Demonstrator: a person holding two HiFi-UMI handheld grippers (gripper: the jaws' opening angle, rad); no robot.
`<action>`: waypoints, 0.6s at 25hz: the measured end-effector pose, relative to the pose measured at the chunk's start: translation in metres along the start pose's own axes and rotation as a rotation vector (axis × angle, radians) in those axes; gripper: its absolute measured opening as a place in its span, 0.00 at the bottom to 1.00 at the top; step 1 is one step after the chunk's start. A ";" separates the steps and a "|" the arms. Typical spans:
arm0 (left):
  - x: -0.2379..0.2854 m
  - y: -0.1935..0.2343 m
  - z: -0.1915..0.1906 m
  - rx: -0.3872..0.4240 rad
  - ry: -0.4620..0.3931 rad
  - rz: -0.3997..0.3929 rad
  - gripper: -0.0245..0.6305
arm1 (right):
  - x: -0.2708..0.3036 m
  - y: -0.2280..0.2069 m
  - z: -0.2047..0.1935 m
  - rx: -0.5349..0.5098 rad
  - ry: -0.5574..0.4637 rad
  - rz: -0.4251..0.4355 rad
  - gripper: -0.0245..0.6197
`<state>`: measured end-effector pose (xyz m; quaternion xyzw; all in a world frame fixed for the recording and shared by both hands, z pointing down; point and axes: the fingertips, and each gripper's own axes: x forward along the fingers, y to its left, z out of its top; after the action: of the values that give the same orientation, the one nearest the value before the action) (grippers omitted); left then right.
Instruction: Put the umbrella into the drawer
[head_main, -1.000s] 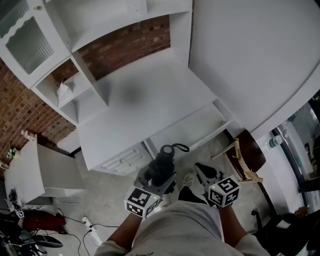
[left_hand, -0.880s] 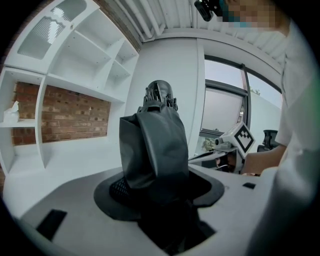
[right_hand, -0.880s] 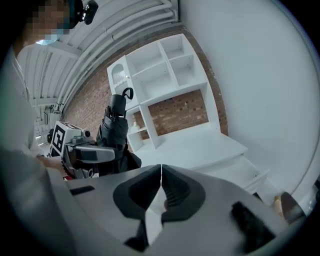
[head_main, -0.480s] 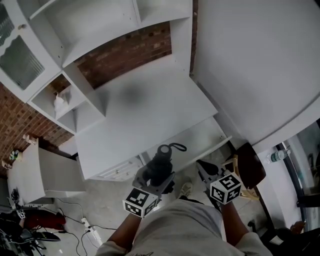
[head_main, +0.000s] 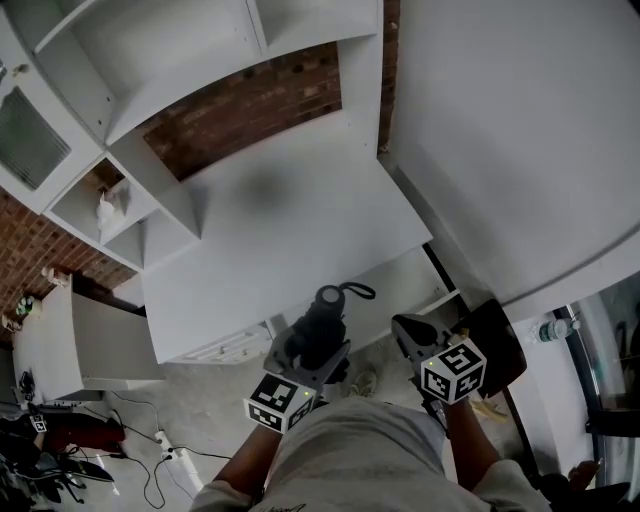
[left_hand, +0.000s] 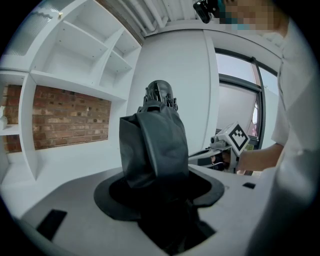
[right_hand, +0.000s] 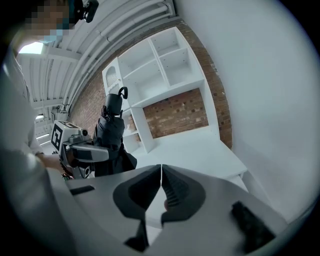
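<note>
A folded black umbrella (head_main: 322, 322) with a loop strap stands upright in my left gripper (head_main: 316, 352), which is shut on its fabric body; it fills the left gripper view as the umbrella (left_hand: 154, 145). It hangs just in front of the white desk (head_main: 280, 225), near the open white drawer (head_main: 395, 288) under the desktop. My right gripper (head_main: 402, 325) is beside it on the right, jaws shut and holding nothing; the right gripper view shows its jaws (right_hand: 161, 181) closed tip to tip, with the umbrella (right_hand: 111, 131) to the left.
White shelving (head_main: 150, 60) rises behind the desk against a brick wall (head_main: 240, 110). A large white panel (head_main: 520, 130) stands on the right. A dark chair (head_main: 500, 345) sits near the right gripper. A low white cabinet (head_main: 60, 345) and floor cables (head_main: 150, 455) lie left.
Both grippers, with the umbrella still held in the left, have come nearer to the desk and the open drawer. Neither gripper's jaws have changed.
</note>
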<state>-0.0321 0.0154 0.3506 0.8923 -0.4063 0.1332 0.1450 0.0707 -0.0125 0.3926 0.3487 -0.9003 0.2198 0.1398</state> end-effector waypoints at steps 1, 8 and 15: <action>0.002 0.000 0.001 -0.004 0.000 0.004 0.45 | 0.000 -0.003 0.001 -0.001 0.002 0.002 0.08; 0.009 0.005 0.001 -0.006 0.018 0.008 0.45 | 0.001 -0.011 -0.006 0.027 0.012 0.002 0.08; 0.019 0.012 0.001 -0.005 0.026 -0.012 0.45 | 0.001 -0.020 -0.011 0.054 0.014 -0.029 0.08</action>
<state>-0.0291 -0.0057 0.3587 0.8925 -0.3995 0.1428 0.1533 0.0850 -0.0208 0.4085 0.3637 -0.8880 0.2444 0.1398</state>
